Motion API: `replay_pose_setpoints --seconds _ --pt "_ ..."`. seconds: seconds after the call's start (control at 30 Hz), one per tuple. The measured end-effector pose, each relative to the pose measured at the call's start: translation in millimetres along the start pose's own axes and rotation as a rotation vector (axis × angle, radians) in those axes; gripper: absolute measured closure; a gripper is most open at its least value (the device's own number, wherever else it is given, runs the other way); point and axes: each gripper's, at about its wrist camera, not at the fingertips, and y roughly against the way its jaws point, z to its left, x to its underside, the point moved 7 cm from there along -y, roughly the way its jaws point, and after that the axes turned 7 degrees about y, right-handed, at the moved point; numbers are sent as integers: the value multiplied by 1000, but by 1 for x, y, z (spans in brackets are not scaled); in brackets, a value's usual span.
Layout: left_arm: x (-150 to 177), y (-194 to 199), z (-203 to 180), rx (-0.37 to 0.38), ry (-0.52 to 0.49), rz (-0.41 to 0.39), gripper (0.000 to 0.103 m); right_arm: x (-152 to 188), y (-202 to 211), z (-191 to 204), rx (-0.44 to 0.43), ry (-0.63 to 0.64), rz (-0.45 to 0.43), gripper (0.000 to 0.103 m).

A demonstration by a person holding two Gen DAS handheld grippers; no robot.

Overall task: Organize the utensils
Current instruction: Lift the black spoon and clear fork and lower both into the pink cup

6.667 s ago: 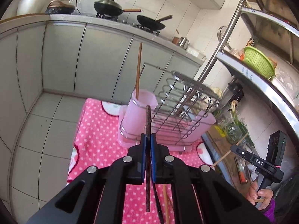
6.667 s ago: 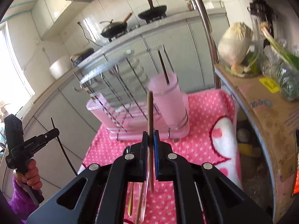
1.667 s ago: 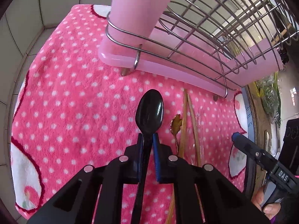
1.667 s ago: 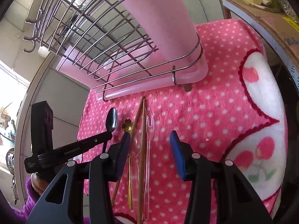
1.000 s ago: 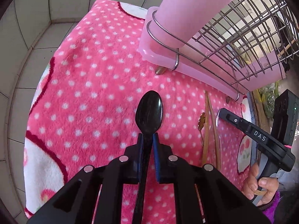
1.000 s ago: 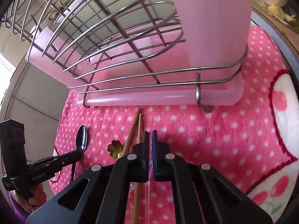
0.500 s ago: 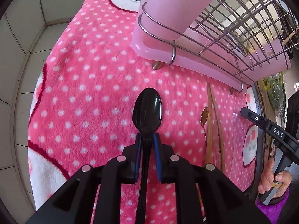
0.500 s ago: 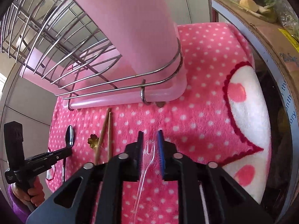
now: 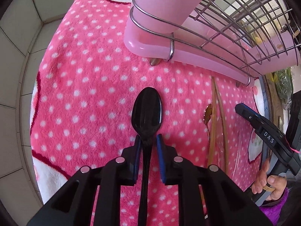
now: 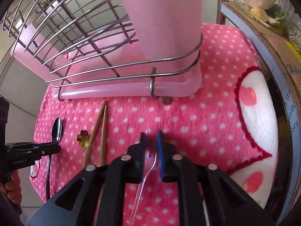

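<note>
A black spoon (image 9: pixel 147 111) lies between the pads of my left gripper (image 9: pixel 147 141), whose jaws stand slightly apart around its neck, over the pink dotted towel (image 9: pixel 84 86). It also shows in the right wrist view (image 10: pixel 57 130). A clear plastic fork (image 10: pixel 148 167) lies between the slightly parted jaws of my right gripper (image 10: pixel 152 138). Two wooden chopsticks (image 10: pixel 99 128) and a gold flower-ended utensil (image 10: pixel 82 137) lie on the towel between them. The pink utensil cup (image 10: pixel 161 18) stands in the wire rack (image 10: pixel 79 37).
The rack sits on a pink drip tray (image 9: pixel 197 58) at the far side of the towel. A cardboard box with vegetables (image 10: pixel 267 17) stands at the right. Grey tiled wall (image 9: pixel 17 37) borders the towel on the left.
Both grippers' jaws have opened a little around the spoon and the fork. The right gripper has moved closer to the rack; the left has lowered toward the towel.
</note>
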Motion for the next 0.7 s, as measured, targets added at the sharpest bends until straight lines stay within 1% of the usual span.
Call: replay_pose_setpoints --seconds 0.13,0.2,0.27,0.37,0.43,0.5,0.6,0.63,0.7 --pt "5 6 7 45 7 -48 95 4 11 -6 -44 -41 -48 92" --pt "7 12 9 78 20 -79 96 5 24 -9 -71 -56 -91 93" --pt "9 24 10 114 22 -127 96 5 40 -11 -92 -55 -145 93" --pt "12 44 8 164 18 -221 99 6 63 -10 -79 -33 -213 93" --pt "15 58 7 179 17 -281 100 8 74 -9 -76 -30 -243 93" --pt "20 73 8 211 14 -350 100 8 87 -8 -65 -18 -281 94" --pt "26 93 2 223 5 -441 100 9 105 -7 -52 -9 -330 95" --pt "28 99 0 230 4 -467 100 9 110 -8 -49 -5 -344 100" --pt "29 110 -3 234 -1 -511 100 7 119 -7 -43 2 -364 100"
